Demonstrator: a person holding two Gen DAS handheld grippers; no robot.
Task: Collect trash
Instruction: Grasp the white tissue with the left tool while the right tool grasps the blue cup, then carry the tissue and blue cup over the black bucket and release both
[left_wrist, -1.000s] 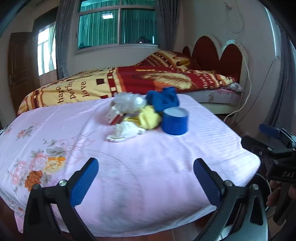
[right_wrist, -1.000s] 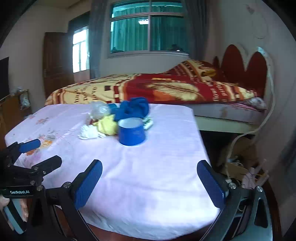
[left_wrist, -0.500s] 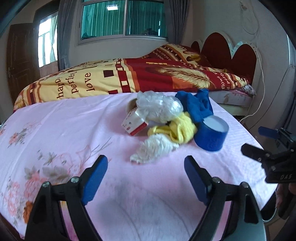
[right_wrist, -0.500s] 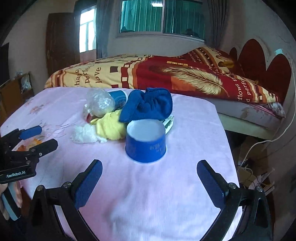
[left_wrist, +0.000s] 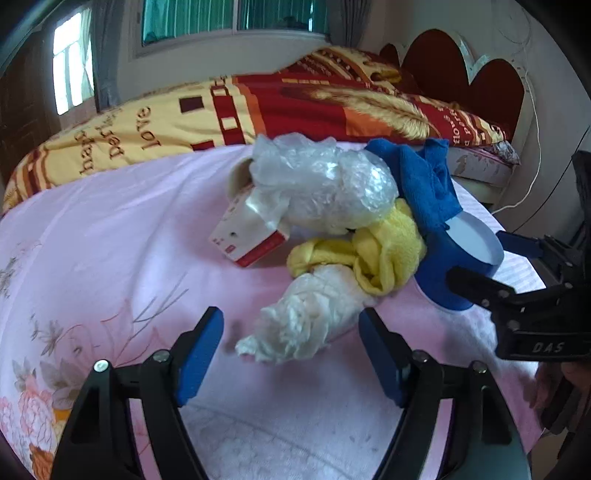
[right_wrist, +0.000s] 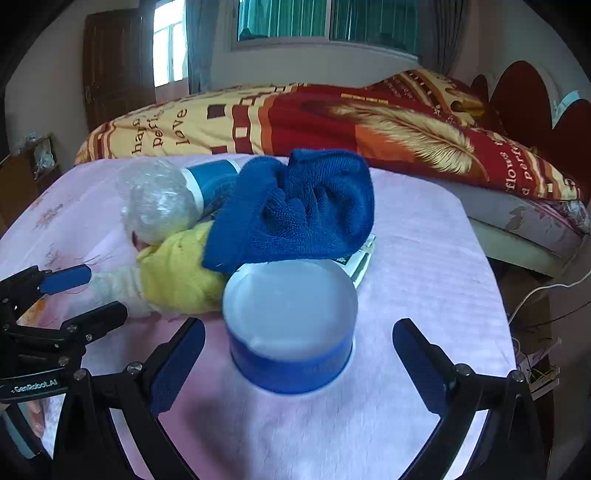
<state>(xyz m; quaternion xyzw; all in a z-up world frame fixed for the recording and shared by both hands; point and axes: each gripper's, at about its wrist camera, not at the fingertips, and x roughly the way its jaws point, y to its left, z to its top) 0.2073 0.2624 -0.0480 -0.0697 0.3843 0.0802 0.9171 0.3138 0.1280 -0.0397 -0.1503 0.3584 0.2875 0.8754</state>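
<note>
A trash pile lies on a pink-covered table (left_wrist: 110, 229). In the left wrist view a crumpled white tissue (left_wrist: 303, 317) sits just ahead of and between the fingers of my open left gripper (left_wrist: 290, 325). Behind it are a yellow cloth (left_wrist: 373, 254), clear crumpled plastic (left_wrist: 321, 188), a red and white box (left_wrist: 247, 236) and a blue cloth (left_wrist: 421, 181). In the right wrist view a blue paper cup (right_wrist: 291, 332) stands upright between the fingers of my open right gripper (right_wrist: 297, 343), not gripped. The blue cloth (right_wrist: 295, 210) lies behind it.
A second blue cup (right_wrist: 214, 177) lies on its side behind the plastic ball (right_wrist: 159, 199). A flat packet (right_wrist: 360, 258) pokes out under the blue cloth. A bed with a red and yellow blanket (right_wrist: 332, 122) stands behind the table. The table's right edge drops to cables (right_wrist: 535, 295).
Both grippers have moved forward toward the pile. The left now frames the white tissue and the right now frames the blue cup. Both stay open.
</note>
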